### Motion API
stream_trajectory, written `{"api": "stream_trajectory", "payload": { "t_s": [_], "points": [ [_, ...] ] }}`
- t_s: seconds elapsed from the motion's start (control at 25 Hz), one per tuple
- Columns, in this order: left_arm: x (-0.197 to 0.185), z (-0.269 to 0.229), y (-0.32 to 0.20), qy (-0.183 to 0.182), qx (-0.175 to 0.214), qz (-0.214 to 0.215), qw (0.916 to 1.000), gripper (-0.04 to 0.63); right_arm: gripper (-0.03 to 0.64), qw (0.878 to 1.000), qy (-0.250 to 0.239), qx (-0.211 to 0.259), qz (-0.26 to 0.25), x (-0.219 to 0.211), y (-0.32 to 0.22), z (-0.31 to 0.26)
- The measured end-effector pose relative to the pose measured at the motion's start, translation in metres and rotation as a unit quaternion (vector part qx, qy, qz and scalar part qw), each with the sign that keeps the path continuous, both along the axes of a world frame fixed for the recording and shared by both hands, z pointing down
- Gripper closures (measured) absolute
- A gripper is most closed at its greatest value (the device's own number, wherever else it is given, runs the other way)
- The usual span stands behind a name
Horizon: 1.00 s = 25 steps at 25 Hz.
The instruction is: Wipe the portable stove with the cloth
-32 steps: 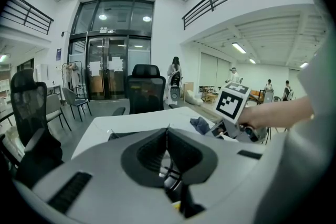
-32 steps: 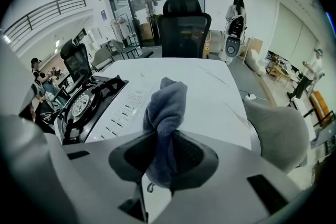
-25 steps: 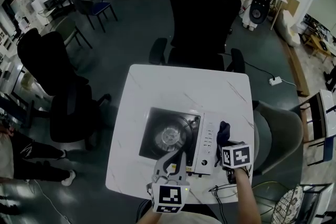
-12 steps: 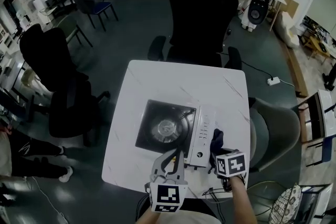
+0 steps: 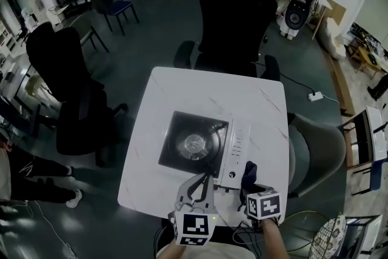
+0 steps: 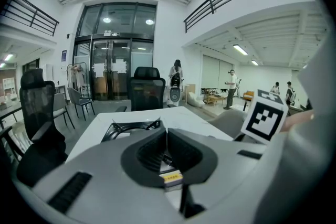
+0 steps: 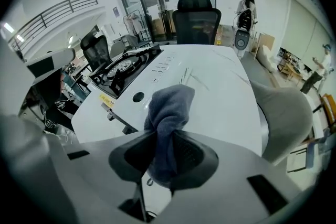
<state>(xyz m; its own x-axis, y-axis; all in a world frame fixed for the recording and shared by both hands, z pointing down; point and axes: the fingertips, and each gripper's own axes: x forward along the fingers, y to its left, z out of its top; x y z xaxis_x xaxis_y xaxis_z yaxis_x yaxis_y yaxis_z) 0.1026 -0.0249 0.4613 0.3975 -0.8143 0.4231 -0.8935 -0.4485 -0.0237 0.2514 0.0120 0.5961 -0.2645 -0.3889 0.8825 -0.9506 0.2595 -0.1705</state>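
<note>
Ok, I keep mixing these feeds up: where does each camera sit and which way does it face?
Head view: on the person's head, looking steeply down at table and portable stove; left gripper and right gripper at bottom.
Left gripper view: on that gripper, facing over the stove toward a black chair; own jaws shut, empty.
Right gripper view: on that gripper, facing across the table; jaws shut on the cloth.
Shared: all three show stove and chair.
</note>
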Motion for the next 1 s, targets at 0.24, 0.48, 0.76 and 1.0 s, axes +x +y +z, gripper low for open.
{"api": "stream_trajectory", "payload": {
  "t_s": [0.24, 0.48, 0.76, 1.0],
  "points": [
    [-0.017, -0.001, 0.002, 0.001, 0.002, 0.012, 0.9999, 0.574, 0.517, 1.0, 0.007, 0.001, 0.027, -0.005, 0.022, -0.003],
    [-0.038, -0.005, 0.004, 0.005, 0.003, 0.038, 0.9993, 0.574, 0.517, 0.997, -0.005, -0.006, 0.071, -0.023, 0.051, -0.01],
    [-0.064, -0.005, 0.001, 0.008, 0.0, 0.058, 0.9983, 0.574, 0.517, 0.996, -0.008, -0.012, 0.084, -0.065, 0.058, -0.012],
    [-0.086, -0.006, -0.001, 0.011, -0.001, 0.067, 0.9977, 0.574, 0.517, 0.998, -0.016, -0.015, 0.067, -0.115, 0.063, -0.018]
  ]
}}
